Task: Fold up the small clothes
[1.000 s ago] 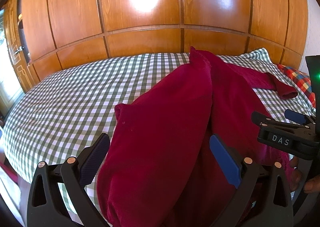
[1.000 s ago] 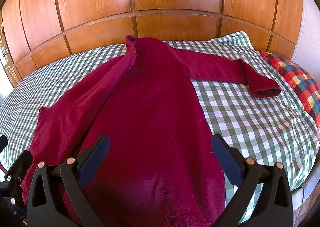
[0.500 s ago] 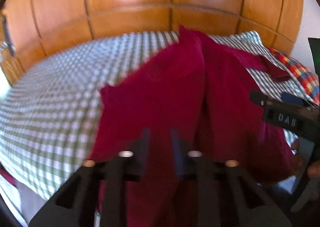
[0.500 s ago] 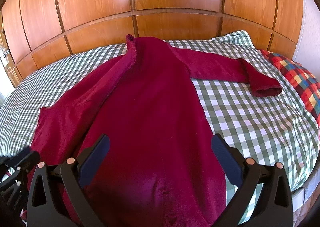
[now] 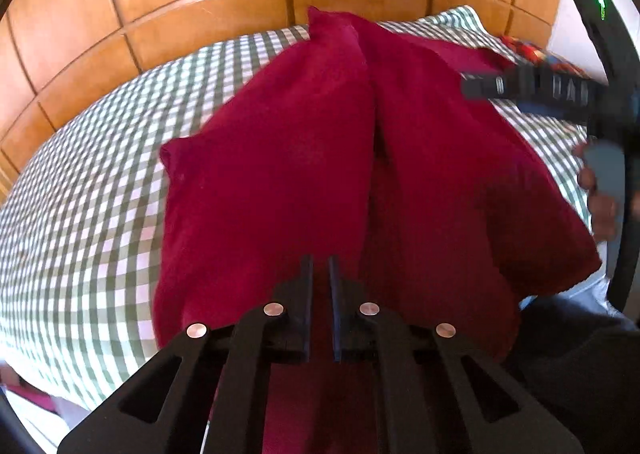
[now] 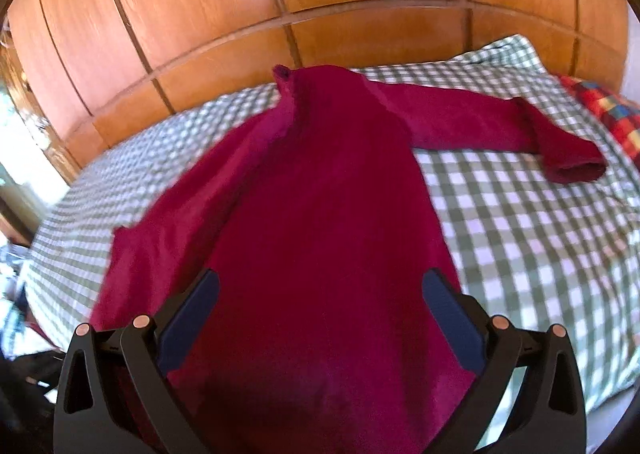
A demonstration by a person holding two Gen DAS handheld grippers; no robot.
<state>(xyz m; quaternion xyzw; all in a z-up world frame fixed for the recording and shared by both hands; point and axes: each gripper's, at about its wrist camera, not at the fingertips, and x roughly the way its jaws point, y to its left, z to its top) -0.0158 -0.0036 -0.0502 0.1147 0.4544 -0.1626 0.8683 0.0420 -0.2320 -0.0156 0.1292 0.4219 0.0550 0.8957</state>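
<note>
On the left, my left gripper (image 5: 320, 266) has its fingers (image 5: 306, 294) drawn together, with only a thin slit between them, over the near edge of the red sweater (image 5: 280, 174). Whether cloth is caught in that slit I cannot tell. The sweater lies lengthwise on the checked bedspread (image 5: 80, 214), collar at the far end by the wooden wall panels (image 5: 200, 22). Its left sleeve is folded in along the body, the cuff end toward me. At the centre, my right gripper (image 6: 320, 294) has its fingers (image 6: 192, 314) spread wide above the sweater's lower body, nothing between them but the cloth below. On the right, the other sleeve (image 6: 500, 126) stretches straight out across the bedspread. A multicoloured checked pillow (image 6: 608, 110) lies at the far right edge
</note>
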